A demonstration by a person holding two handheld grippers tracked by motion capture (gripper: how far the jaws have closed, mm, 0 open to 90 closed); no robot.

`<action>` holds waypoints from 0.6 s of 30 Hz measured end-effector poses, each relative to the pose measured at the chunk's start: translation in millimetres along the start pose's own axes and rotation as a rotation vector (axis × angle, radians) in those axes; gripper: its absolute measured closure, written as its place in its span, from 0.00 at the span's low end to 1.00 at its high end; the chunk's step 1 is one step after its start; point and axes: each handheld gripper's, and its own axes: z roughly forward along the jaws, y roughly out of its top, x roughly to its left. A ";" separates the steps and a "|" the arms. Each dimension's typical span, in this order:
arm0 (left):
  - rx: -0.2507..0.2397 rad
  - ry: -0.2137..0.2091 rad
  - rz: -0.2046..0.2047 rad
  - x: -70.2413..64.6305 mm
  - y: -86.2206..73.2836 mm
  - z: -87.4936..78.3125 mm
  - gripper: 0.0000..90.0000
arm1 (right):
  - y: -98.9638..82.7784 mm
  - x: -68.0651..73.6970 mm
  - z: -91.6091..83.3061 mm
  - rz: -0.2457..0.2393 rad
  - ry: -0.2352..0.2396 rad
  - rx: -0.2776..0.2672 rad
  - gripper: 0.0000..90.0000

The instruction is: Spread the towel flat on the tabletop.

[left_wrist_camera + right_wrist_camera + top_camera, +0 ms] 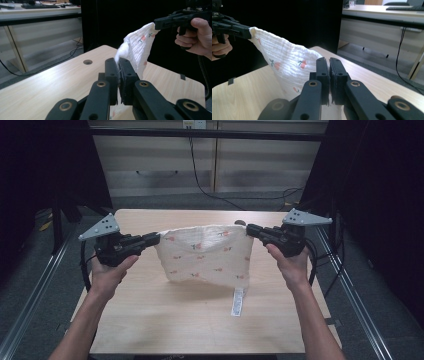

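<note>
The left tongs (154,239) are clamped on one upper corner of a white crinkled muslin cloth (207,254), and the right tongs (251,230) pinch the opposite corner. Stretched between them, the cloth hangs above the pale wood-grain surface (165,320), its lower edge touching it. Small orange-red flowers dot the weave. A white care label (237,302) trails from the bottom hem; its print is too small to read.
</note>
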 end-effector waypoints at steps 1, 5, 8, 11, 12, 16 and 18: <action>-0.003 -0.001 0.010 -1.6 2.8 -2.2 0.96 | 2.6 1.4 -2.2 -0.006 0.001 -0.007 0.96; -0.015 -0.011 0.038 -10.9 11.3 -10.6 0.96 | 12.2 8.9 -12.8 -0.027 0.013 -0.026 0.96; -0.022 -0.021 0.051 -17.3 16.4 -15.9 0.96 | 18.0 15.6 -21.1 -0.041 0.021 -0.040 0.96; -0.033 -0.029 0.060 -23.3 20.4 -21.5 0.96 | 21.3 24.2 -28.9 -0.065 0.009 -0.046 0.96; -0.042 -0.028 0.067 -25.3 21.1 -23.8 0.96 | 22.0 27.0 -31.6 -0.070 0.006 -0.052 0.96; -0.023 -0.040 0.084 -33.8 19.9 -30.7 0.96 | 22.7 37.4 -39.1 -0.089 0.020 -0.049 0.96; -0.004 -0.035 0.079 -32.3 16.5 -31.0 0.96 | 20.3 41.2 -39.5 -0.096 0.020 -0.038 0.96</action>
